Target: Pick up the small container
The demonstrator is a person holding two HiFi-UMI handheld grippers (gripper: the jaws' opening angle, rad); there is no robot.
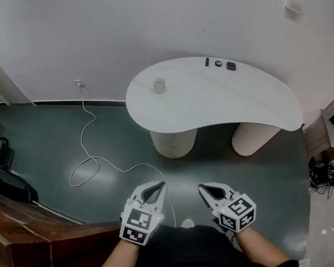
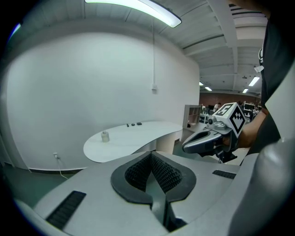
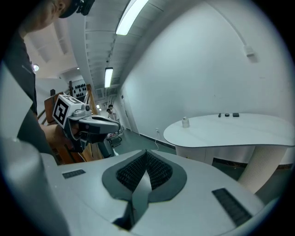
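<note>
Both jaws closed, empty: left gripper (image 1: pixel 157 189), right gripper (image 1: pixel 205 190); small container (image 1: pixel 159 85) on table (image 1: pixel 224 98), well ahead.

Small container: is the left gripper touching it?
Apart. Head view shows the container on the table, the left gripper far short, over the floor.

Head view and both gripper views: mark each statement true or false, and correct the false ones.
The small container stands on the white table. True.
The left gripper holds the container. False: its jaws are shut on nothing, away from the table.
The right gripper has its jaws wide apart. False: they are shut and empty.
A white cable lies on the floor. True.
</note>
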